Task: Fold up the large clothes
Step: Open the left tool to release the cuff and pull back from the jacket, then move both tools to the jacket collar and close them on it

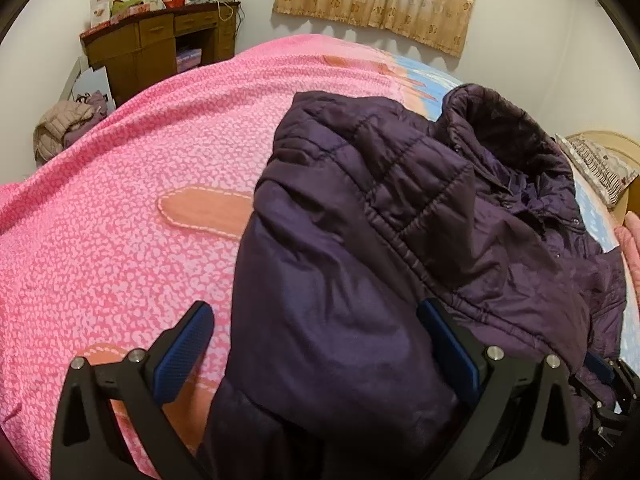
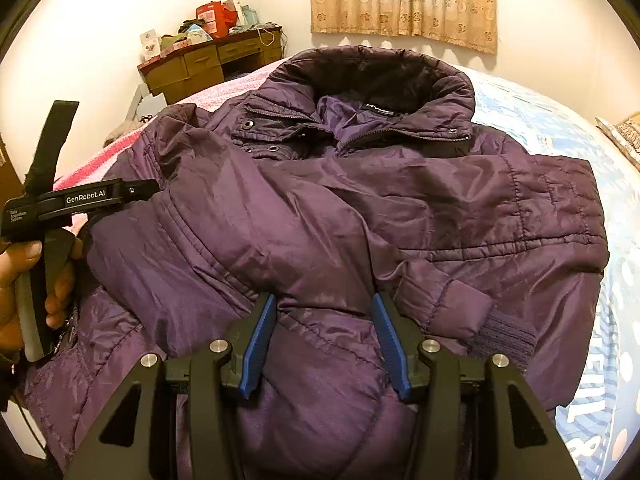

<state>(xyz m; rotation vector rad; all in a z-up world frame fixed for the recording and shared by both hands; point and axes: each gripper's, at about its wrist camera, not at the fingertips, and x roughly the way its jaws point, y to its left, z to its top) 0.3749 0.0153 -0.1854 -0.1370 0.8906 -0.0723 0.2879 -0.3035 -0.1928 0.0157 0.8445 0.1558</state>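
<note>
1. Pink bedspread (image 1: 100,240) carries the purple jacket (image 2: 340,208) along its right edge, sleeves folded across the chest
2. Left gripper (image 1: 316,344) gapes around a sleeve; right gripper (image 2: 324,344) straddles the hem, apparently not pinching
3. Slick padded fabric could slip free, springing the fold open

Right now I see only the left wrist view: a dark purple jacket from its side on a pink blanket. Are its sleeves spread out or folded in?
Observer: In the right wrist view, one sleeve lies across the jacket front, ending in a knit cuff.
Operator: Is it zipped up?
Observer: At the collar the zipper is open; lower down the sleeve hides it.
Operator: What holds this gripper?
Observer: A person's hand holds the left gripper by its handle.
</note>
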